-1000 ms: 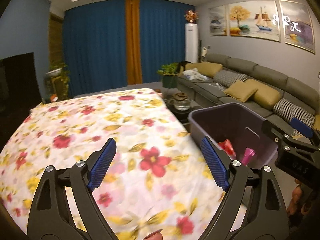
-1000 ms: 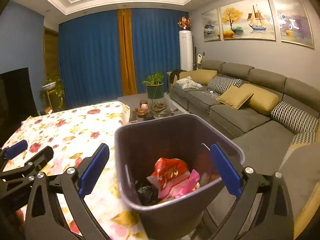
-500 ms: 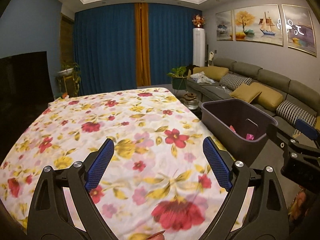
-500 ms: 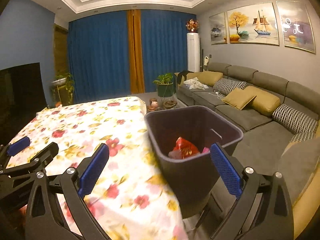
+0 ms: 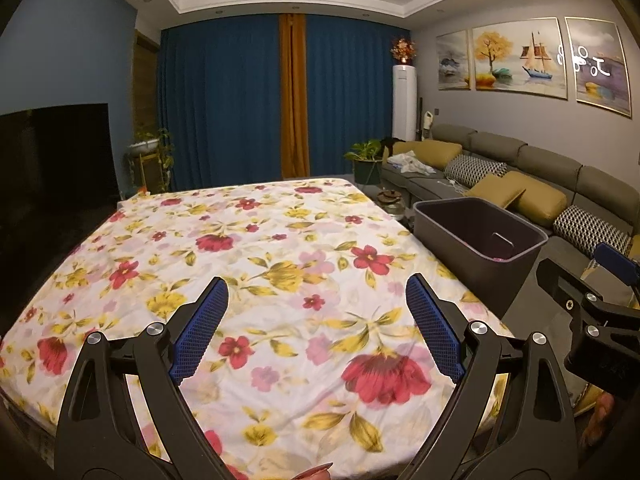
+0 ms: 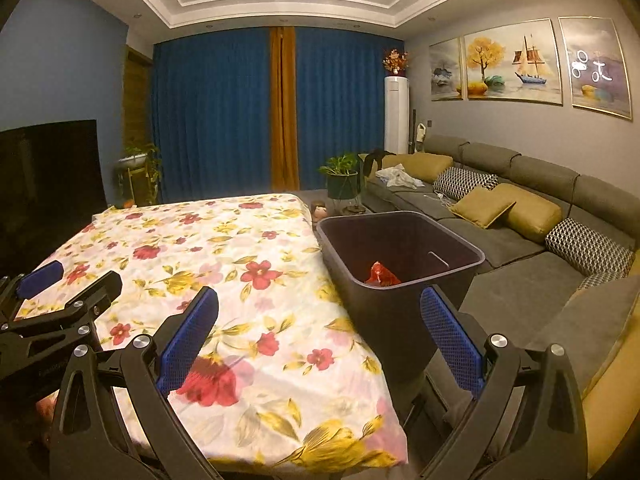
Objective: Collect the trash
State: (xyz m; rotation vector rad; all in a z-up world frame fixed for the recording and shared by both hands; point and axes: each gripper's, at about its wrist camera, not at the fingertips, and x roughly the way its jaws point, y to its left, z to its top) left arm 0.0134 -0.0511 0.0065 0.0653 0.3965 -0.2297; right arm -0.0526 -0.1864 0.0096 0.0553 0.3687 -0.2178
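Two black grippers with blue pads, both spread wide and empty, above the floral-cloth table.
Left wrist: left gripper over near edge; dark plastic bin beside right edge. Right wrist: right gripper released; red wrapper inside bin.

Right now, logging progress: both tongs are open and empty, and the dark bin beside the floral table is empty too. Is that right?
Not quite. The dark bin is not empty: the right wrist view shows a red wrapper inside. The rest holds: left tongs and right tongs are open and empty, with the bin beside the floral table.
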